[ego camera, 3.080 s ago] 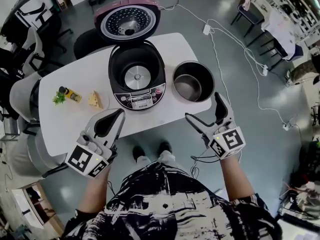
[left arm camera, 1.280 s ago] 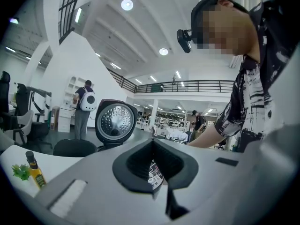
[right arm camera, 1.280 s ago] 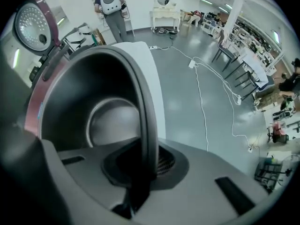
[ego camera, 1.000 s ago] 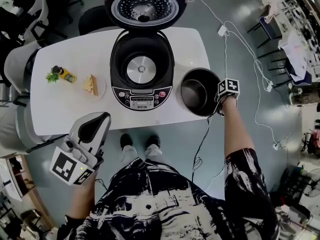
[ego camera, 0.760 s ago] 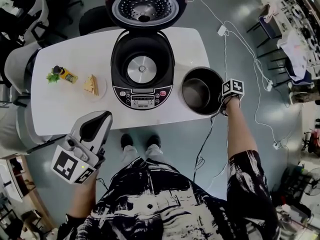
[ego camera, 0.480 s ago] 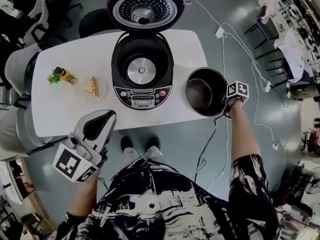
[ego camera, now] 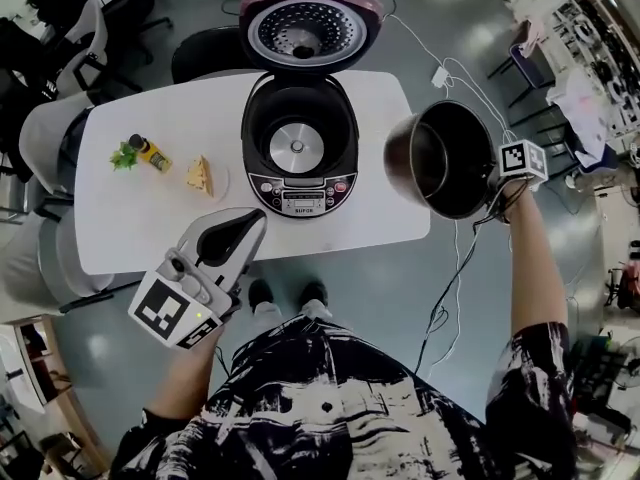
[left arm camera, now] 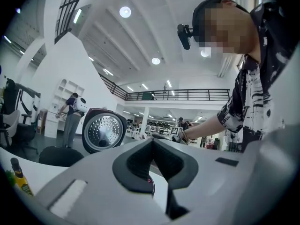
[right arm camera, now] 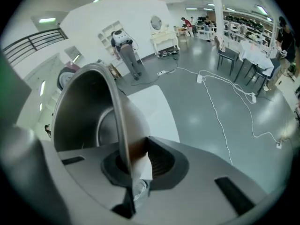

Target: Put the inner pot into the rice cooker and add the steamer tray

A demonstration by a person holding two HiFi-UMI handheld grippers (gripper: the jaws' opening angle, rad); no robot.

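Observation:
The open rice cooker [ego camera: 300,153] stands at the back middle of the white table [ego camera: 130,218], its lid [ego camera: 308,26] tipped back and its cavity empty. The metal inner pot [ego camera: 445,158] hangs in the air right of the cooker, off the table and tilted with its mouth facing left. My right gripper [ego camera: 497,186] is shut on the pot's right rim. In the right gripper view the rim [right arm camera: 112,102] runs down between the pinched jaws of that gripper [right arm camera: 127,162]. My left gripper [ego camera: 240,230] hovers shut and empty over the table's front edge, with its tips [left arm camera: 152,143] closed together.
A small bottle with greens [ego camera: 148,152] and a sandwich wedge [ego camera: 200,175] lie on the table's left part. Office chairs [ego camera: 50,128] crowd the left side. Cables [ego camera: 470,78] trail over the floor to the right.
My right gripper has lifted the inner pot off the table and tilted it. The left gripper has risen a little.

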